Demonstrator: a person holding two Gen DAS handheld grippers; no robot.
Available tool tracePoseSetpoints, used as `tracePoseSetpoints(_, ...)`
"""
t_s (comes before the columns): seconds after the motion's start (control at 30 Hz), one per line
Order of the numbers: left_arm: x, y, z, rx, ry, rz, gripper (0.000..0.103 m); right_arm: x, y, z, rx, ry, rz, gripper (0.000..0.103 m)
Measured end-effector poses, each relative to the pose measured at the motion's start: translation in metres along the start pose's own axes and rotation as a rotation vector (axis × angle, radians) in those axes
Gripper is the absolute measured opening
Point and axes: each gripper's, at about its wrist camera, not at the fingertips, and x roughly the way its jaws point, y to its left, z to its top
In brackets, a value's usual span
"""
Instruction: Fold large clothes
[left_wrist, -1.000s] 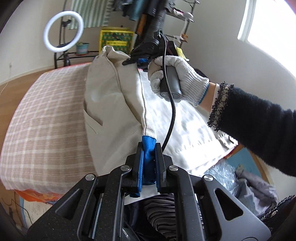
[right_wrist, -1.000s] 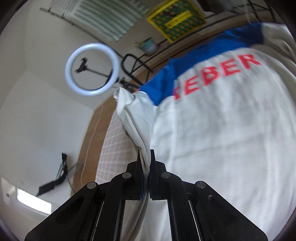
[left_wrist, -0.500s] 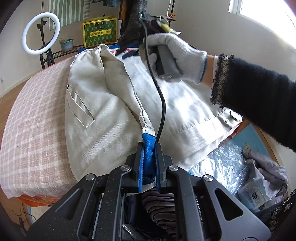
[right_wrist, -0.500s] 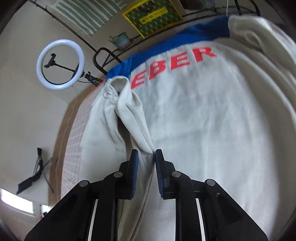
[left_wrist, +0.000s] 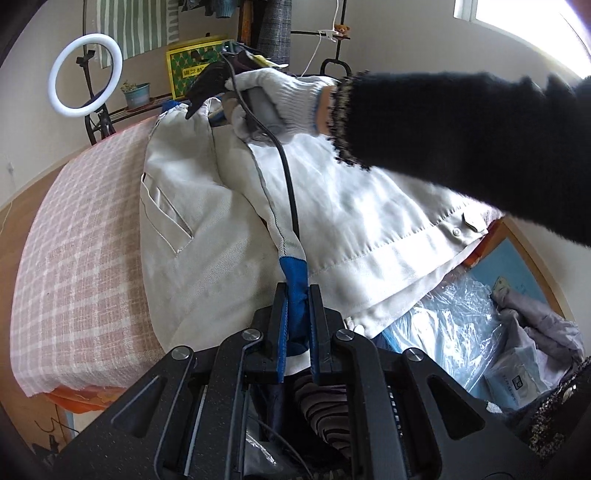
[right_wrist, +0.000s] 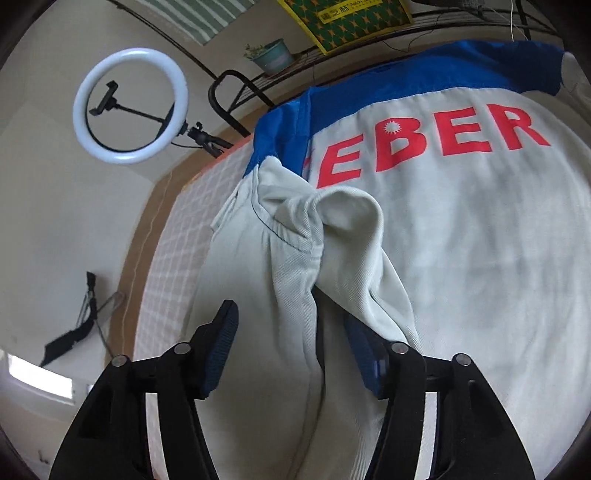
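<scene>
Our left gripper is clamped on the blue cuff of the jacket's sleeve, at the near edge of the bed. Our right gripper stands with its jaws apart over the folded sleeve; the cloth runs between them but the pads do not press it, and the jaws are closing a little. In the left wrist view the gloved right hand holds that gripper at the far end of the garment, by the shoulder.

The jacket lies back-up across the bed, pale with a blue yoke and red lettering in the right wrist view. One sleeve is laid lengthwise over the body, and a slanted pocket shows on the left side.

We judge that the sleeve fold is just being set down: the far end is released, the near end is not. Next we would let go of the cuff so the sleeve lies flat along the body, then take fresh holds for the next fold. The soft cloth could bunch at the shoulder if we drag it.

The bed wears a pink checked cover. Beyond it stand a ring light, a small potted plant and a yellow-green box on a rack. To the right of the bed, low down, lie a clear plastic bag and other clothes.
</scene>
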Motion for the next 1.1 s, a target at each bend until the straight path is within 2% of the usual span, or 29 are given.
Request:
tracePoseSetpoints(0.03, 0.001, -0.003, 0.0, 0.01, 0.004, 0.004, 0.007, 0.002, 0.004, 0.002, 0.0, 0.007, 0.002, 0.003)
tracePoseSetpoints(0.17, 0.001, -0.007, -0.001, 0.036, 0.01, -0.002, 0.007, -0.025, 0.027, 0.006, -0.124, -0.05, -0.052, 0.002)
tracePoseSetpoints(0.27, 0.004, -0.009, -0.003, 0.032, 0.016, -0.021, 0.007, -0.048, 0.023, 0.015, -0.157, -0.092, -0.085, 0.001)
tracePoseSetpoints(0.33, 0.011, -0.013, -0.005, 0.029, 0.028, -0.033, 0.007, -0.042, 0.003, 0.013, -0.115, -0.082, -0.117, 0.001)
tracePoseSetpoints(0.43, 0.024, -0.019, -0.009, 0.042, 0.051, -0.037, 0.007, -0.01, -0.018, 0.006, -0.093, -0.022, -0.201, 0.001)
tracePoseSetpoints(0.63, 0.03, -0.024, -0.016, 0.05, 0.072, -0.047, 0.007, -0.005, -0.013, 0.012, -0.112, -0.005, -0.275, 0.004)
tracePoseSetpoints(0.7, 0.026, -0.027, -0.018, 0.04, 0.085, -0.095, 0.007, -0.02, -0.01, 0.014, -0.091, 0.004, -0.258, 0.011)
tracePoseSetpoints(0.87, -0.006, -0.04, -0.033, 0.059, 0.047, -0.134, 0.007, -0.087, -0.013, -0.005, -0.065, -0.049, -0.169, 0.011)
tracePoseSetpoints(1.0, -0.039, -0.035, -0.042, 0.022, -0.003, -0.138, 0.007, -0.149, -0.005, -0.039, -0.098, -0.087, -0.1, 0.012)
tracePoseSetpoints(1.1, -0.066, -0.024, -0.046, -0.005, -0.056, -0.131, 0.007, -0.191, 0.007, -0.077, -0.16, -0.115, -0.06, 0.012)
